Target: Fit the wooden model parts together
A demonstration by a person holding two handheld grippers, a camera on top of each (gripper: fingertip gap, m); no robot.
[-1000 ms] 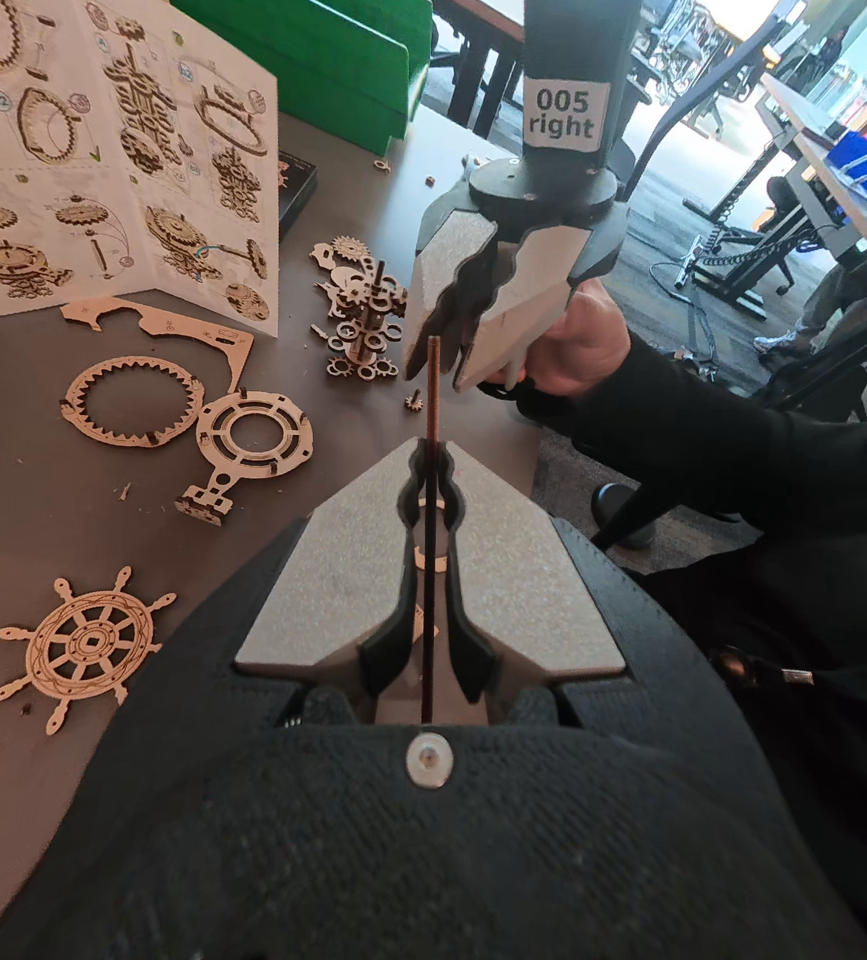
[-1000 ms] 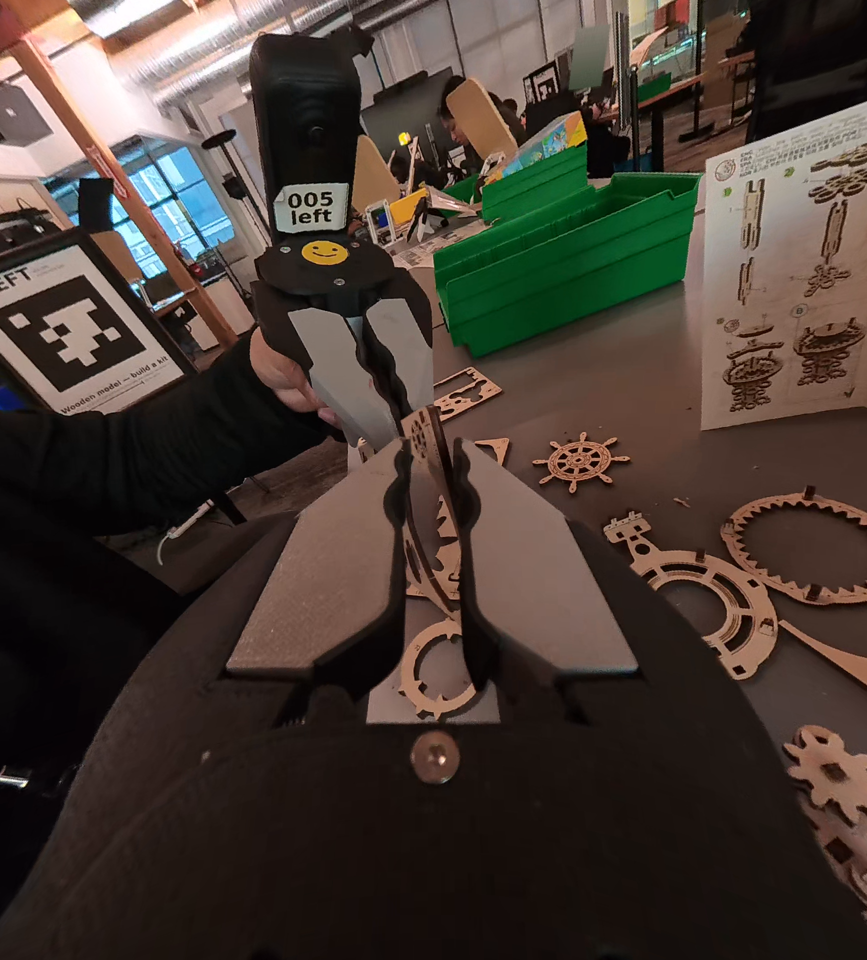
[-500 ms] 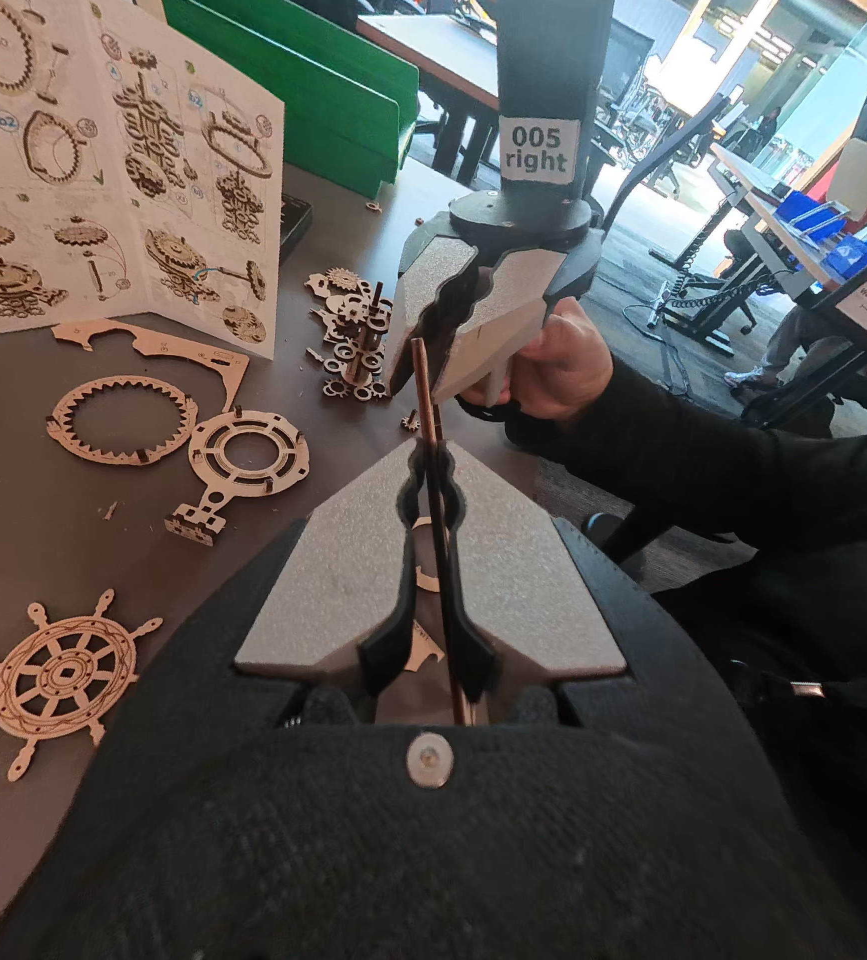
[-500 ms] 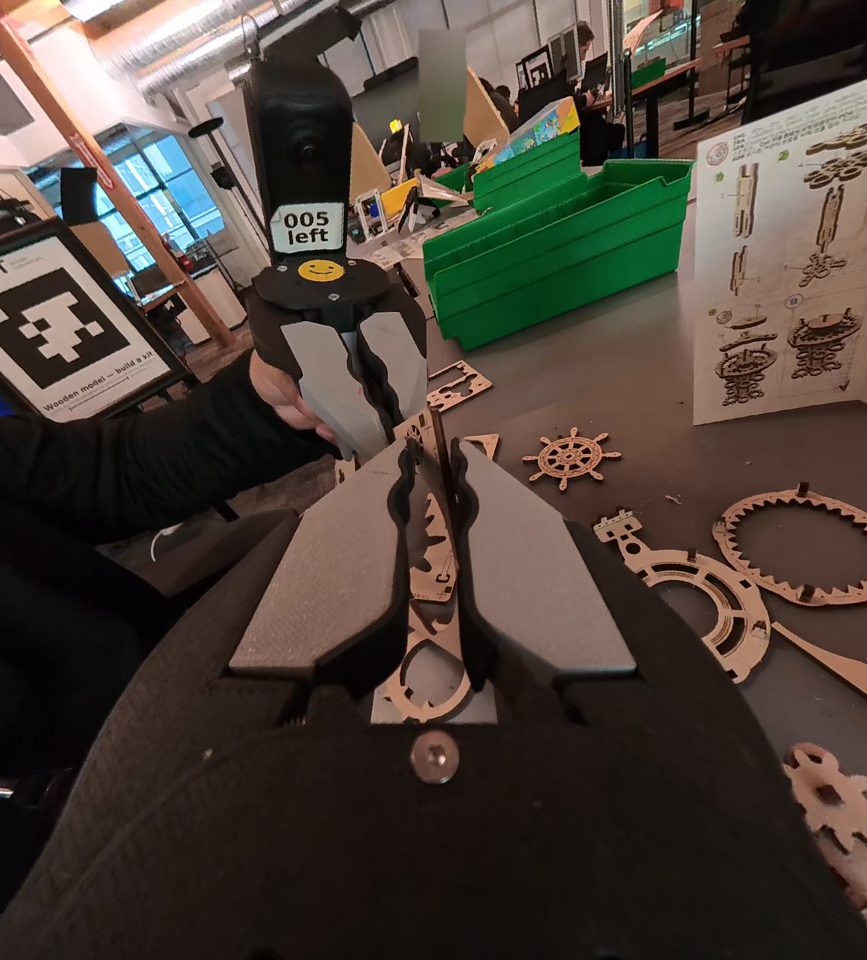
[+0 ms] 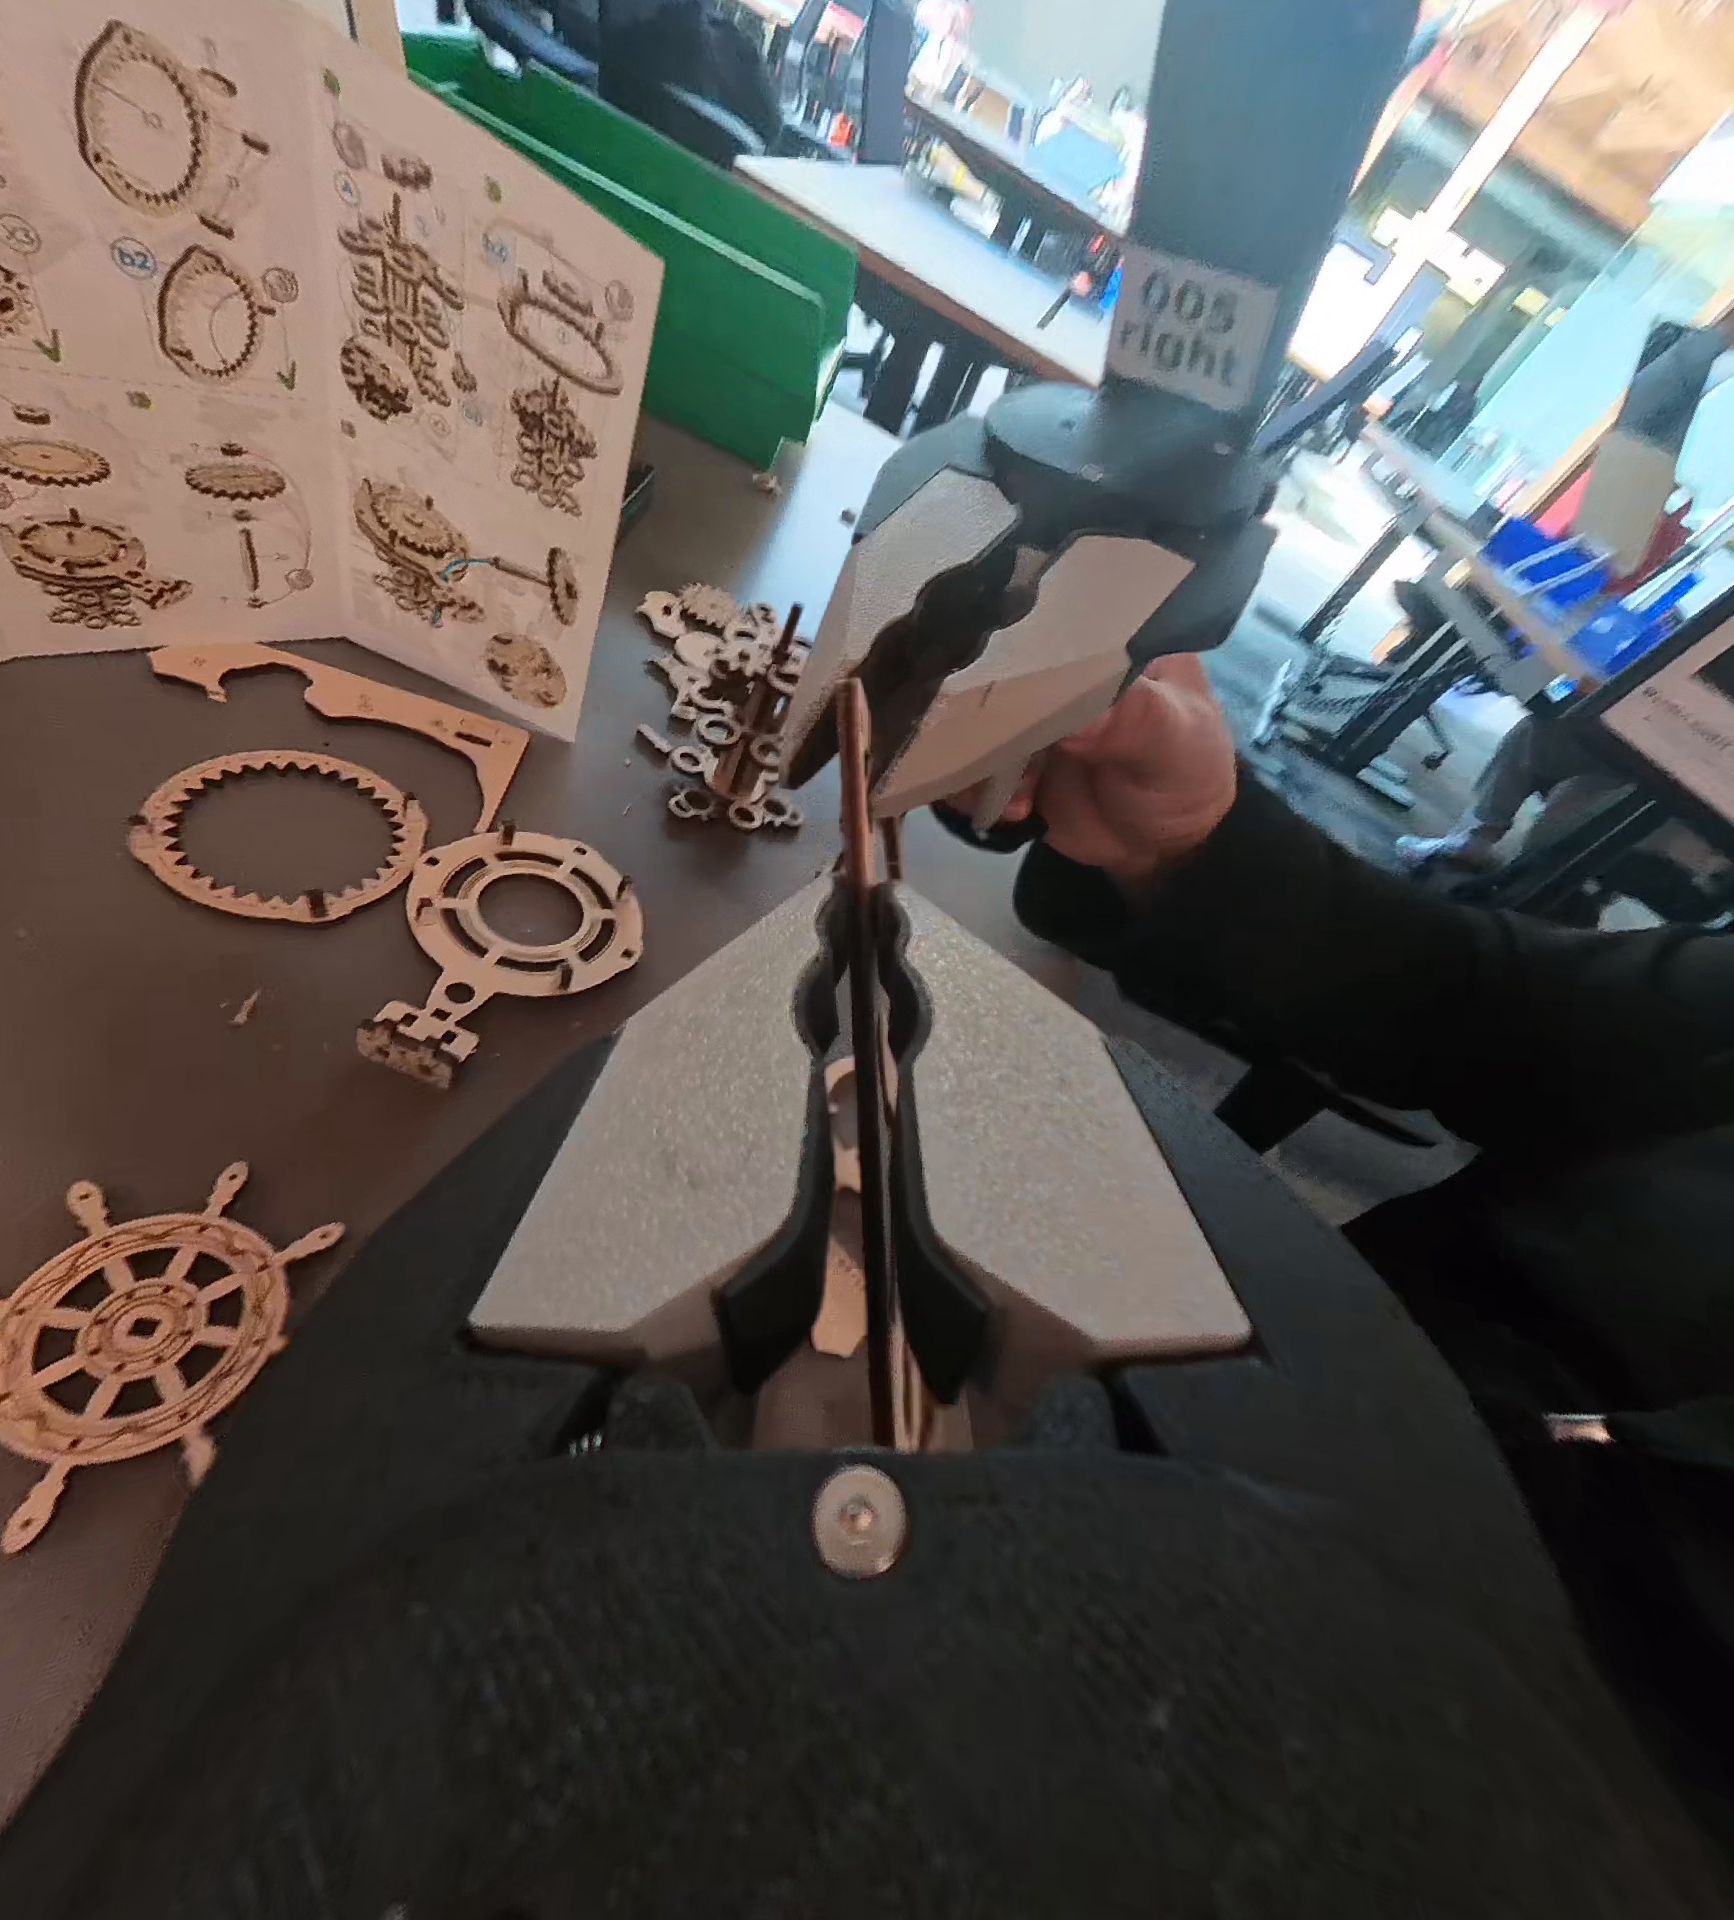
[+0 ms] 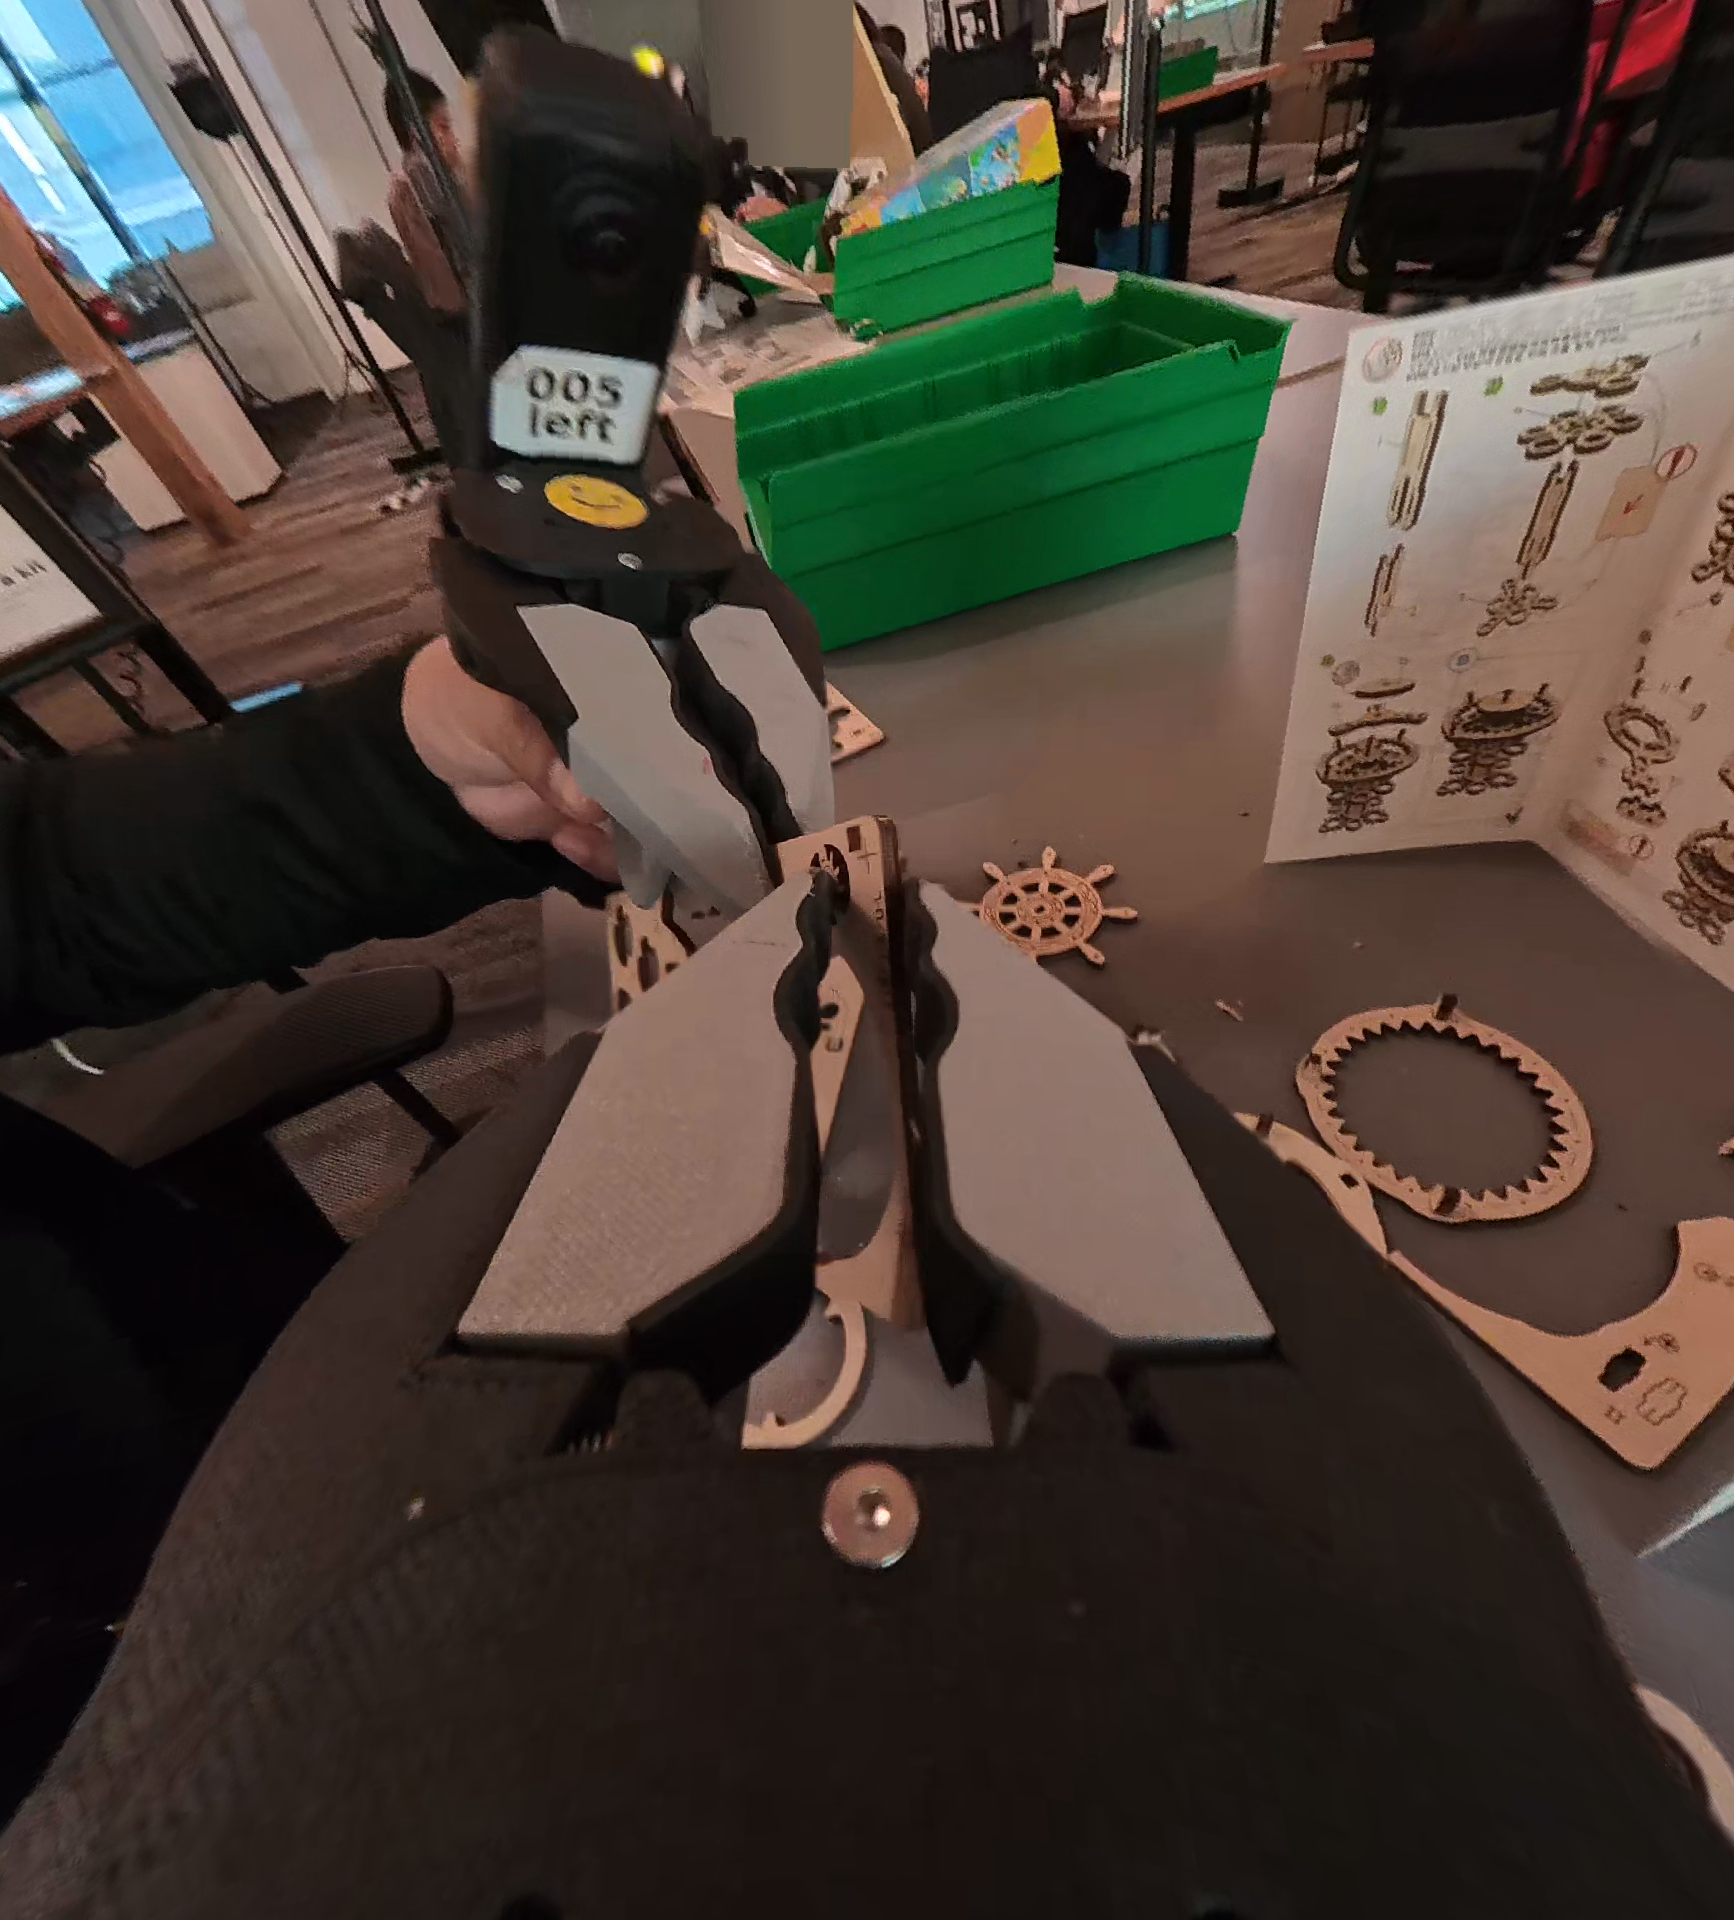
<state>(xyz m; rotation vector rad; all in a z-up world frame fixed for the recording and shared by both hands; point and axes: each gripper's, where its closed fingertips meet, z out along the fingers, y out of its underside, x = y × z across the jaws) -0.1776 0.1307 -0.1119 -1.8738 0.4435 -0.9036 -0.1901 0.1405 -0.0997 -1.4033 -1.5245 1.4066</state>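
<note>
My left gripper (image 5: pixel 858 894) is shut on a thin wooden plate (image 5: pixel 869 1143), seen edge on and held upright above the table edge. My right gripper (image 6: pixel 863 888) is shut on another flat wooden plate (image 6: pixel 847 857) that stands a little askew between its fingers. The two grippers face each other, tips almost touching. In the left wrist view the right gripper (image 5: pixel 842 779) is just beyond my plate's far end. In the right wrist view the left gripper (image 6: pixel 738 862) holds its cut-out plate (image 6: pixel 639 935) against mine. Whether the plates interlock is hidden.
On the dark table (image 5: pixel 32 987) lie a ship's wheel (image 5: pixel 125 1340), a toothed ring (image 5: pixel 276 821), a round frame with a stem (image 5: pixel 520 925), a long curved plate (image 5: pixel 343 696) and a pile of small gears (image 5: pixel 728 707). A folded instruction sheet (image 5: pixel 271 364) and green bins (image 6: pixel 998 488) stand behind. Less than 4 cm separates the two grippers' tips.
Both grippers stayed shut on their plates and close together. The right gripper's plate has turned, showing more of its face. Both views have swung and moved closer over the loose parts.
</note>
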